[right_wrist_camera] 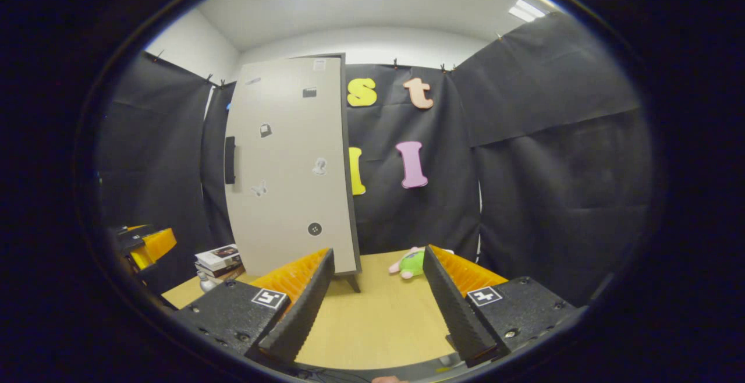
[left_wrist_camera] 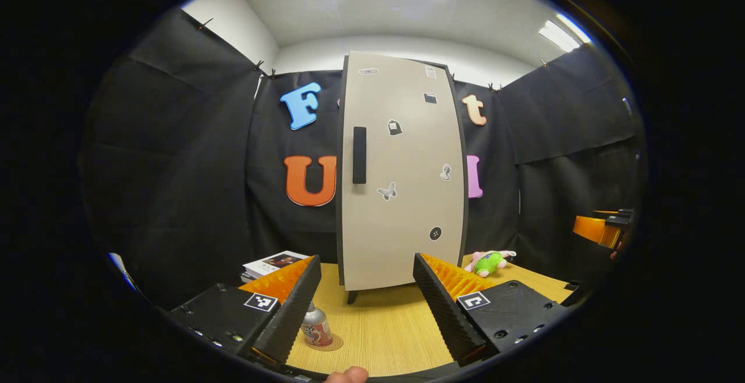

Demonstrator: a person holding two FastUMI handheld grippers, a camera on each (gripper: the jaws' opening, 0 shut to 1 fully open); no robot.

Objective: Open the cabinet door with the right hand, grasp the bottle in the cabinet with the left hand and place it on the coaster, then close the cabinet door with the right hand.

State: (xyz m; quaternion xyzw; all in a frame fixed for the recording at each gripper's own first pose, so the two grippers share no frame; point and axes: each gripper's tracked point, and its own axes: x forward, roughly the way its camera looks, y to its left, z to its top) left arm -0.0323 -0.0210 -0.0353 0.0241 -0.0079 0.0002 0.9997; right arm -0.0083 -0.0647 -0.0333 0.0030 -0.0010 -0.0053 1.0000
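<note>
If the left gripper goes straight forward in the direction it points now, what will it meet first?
Most likely the closed cabinet door, which stands straight ahead of the open left gripper. The bottle on its coaster sits lower and to the left, beside the left finger, probably off that line; depth is hard to judge.

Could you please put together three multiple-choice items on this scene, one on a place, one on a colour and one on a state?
1. Where does the bottle stand?
A. inside the cabinet
B. on the coaster
C. on the stack of books

2. What colour is the plush toy's body?
A. green
B. blue
C. red

3. How is the cabinet door?
A. wide open
B. removed
C. shut

Answers: 1 B, the bottle's base sits on the round coaster on the table. 2 A, a green body with pink limbs. 3 C, the door lies flat over the cabinet front, handle facing out; both tongs, left and right, are open.
</note>
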